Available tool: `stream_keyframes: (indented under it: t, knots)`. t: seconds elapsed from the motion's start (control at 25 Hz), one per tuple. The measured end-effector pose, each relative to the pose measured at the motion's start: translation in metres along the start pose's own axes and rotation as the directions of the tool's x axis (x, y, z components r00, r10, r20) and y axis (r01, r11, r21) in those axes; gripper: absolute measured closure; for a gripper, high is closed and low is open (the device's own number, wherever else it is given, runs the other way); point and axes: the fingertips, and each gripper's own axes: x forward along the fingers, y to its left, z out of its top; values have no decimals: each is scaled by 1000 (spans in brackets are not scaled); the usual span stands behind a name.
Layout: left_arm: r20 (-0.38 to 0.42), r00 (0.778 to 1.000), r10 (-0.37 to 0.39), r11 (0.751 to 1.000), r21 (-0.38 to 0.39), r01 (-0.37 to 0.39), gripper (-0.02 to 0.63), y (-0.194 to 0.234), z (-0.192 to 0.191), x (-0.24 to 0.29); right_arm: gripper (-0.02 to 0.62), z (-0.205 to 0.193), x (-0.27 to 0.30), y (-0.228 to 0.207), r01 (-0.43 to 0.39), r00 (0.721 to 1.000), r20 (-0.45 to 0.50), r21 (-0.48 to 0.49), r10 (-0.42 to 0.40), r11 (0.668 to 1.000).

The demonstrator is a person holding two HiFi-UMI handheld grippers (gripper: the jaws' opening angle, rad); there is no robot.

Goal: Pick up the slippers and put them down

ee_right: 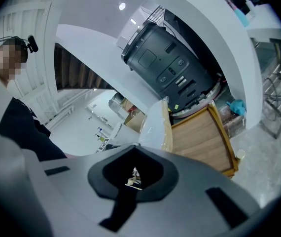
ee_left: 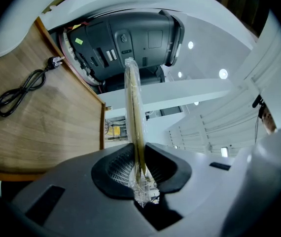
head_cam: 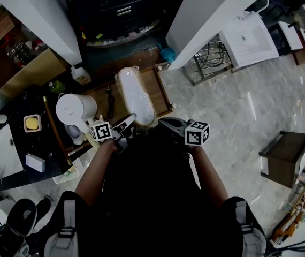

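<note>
A white pack of slippers (head_cam: pixel 135 94) in clear plastic wrap hangs above a wooden tray table (head_cam: pixel 162 88). My left gripper (head_cam: pixel 124 127) is shut on the pack's near end. In the left gripper view the pack (ee_left: pixel 133 107) stands edge-on, pinched between the ribbed pads (ee_left: pixel 118 169). My right gripper (head_cam: pixel 167 124) sits close beside it on the right with its jaws shut. A scrap of wrap shows between its pads (ee_right: pixel 112 174), and the pack (ee_right: pixel 156 127) rises just beyond them.
A black coiled cable (head_cam: pixel 109 98) (ee_left: pixel 19 90) lies on the wooden top. A white jug (head_cam: pixel 75 109) stands to the left. A dark grey machine (ee_left: pixel 130 43) (ee_right: pixel 167 68) sits behind the tray between white pillars. A brown stool (head_cam: pixel 285 157) is on the marble floor, right.
</note>
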Motion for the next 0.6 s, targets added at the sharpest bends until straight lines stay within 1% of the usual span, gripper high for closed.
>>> stream_keyframes:
  t: [0.16,0.32,0.36,0.48,0.6]
  knots:
    - [-7,1000,-3,999,-34,2,534,4,-5,4,588,-5,-3,-1,-1,1000,-1,3,1,1000]
    - [-27,999,30,1000,0,-30,534,14,-7,3,588,-9,-4,-1,2,1000,0,14,-2,1000]
    - [-29,999,34,999,-4,-34,534,16,-7,3,588,-11,-4,-1,1,1000,-1,17,-1,1000]
    - [-25,999,28,998,-49,-29,534,22,-10,4,588,-16,-3,-1,-1,1000,-6,26,2,1000]
    - [-33,997,64,998,-16,-64,534,33,-8,0,588,-19,-3,0,-5,1000,-12,29,5,1000]
